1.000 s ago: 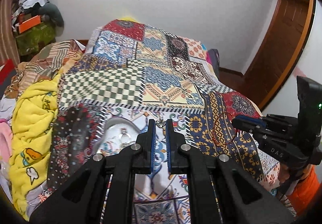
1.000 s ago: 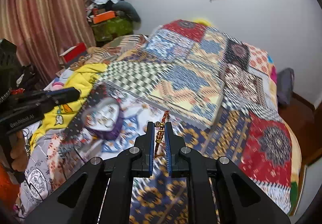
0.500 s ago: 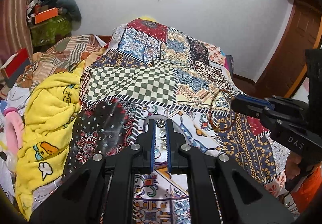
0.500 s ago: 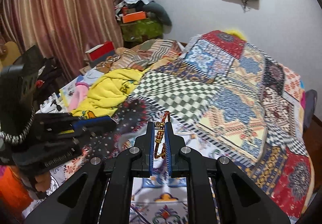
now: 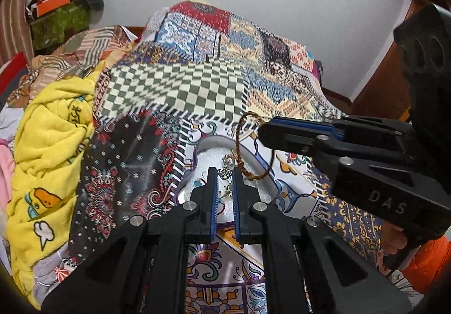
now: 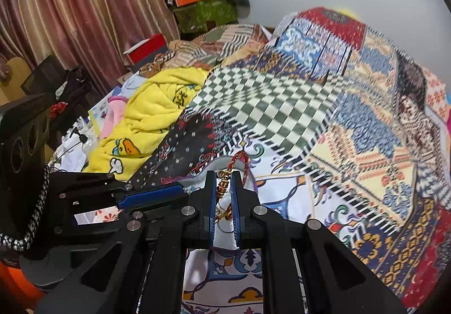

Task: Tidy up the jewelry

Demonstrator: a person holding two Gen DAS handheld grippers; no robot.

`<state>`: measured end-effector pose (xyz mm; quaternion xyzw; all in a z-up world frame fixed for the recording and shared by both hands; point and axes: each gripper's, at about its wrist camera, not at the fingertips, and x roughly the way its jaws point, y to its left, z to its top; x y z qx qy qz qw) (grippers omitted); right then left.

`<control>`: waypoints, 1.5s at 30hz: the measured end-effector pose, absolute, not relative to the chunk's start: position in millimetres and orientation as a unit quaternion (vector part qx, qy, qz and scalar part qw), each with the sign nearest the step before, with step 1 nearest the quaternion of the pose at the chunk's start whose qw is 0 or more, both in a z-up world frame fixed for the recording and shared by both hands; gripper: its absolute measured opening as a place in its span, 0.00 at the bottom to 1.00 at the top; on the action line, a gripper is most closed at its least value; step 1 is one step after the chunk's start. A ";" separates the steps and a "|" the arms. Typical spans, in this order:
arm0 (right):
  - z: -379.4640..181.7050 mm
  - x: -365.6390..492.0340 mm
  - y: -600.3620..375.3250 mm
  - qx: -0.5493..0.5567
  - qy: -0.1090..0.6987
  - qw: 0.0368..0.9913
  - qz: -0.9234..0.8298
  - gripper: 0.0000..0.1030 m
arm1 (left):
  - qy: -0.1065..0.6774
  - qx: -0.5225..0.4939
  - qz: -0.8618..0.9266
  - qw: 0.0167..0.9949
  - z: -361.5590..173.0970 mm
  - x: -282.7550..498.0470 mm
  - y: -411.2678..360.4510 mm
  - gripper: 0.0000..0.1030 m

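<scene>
Jewelry, 2 pieces: left gripper (image 5: 225, 173) clamped on silver flower earring (image 5: 224, 172); right gripper (image 6: 225, 187) clamped on braided bracelet (image 5: 248, 145), both above heart-shaped tray (image 5: 253, 157) on bed (image 5: 174, 88).

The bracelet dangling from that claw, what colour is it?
Reddish-brown twisted cord bracelet with gold beads, seen best in the right wrist view.

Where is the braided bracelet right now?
The bracelet hangs from the right hand-held gripper, just above the heart-shaped tray on the bed, right of the left hand-held gripper.
</scene>
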<state>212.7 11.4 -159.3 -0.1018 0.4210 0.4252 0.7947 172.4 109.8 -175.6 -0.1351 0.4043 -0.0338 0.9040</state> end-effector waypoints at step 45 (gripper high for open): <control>36.9 15.0 -104.1 -0.014 0.108 0.938 0.330 0.30 | 0.137 -0.052 0.022 0.989 28.2 -4.3 59.4 0.43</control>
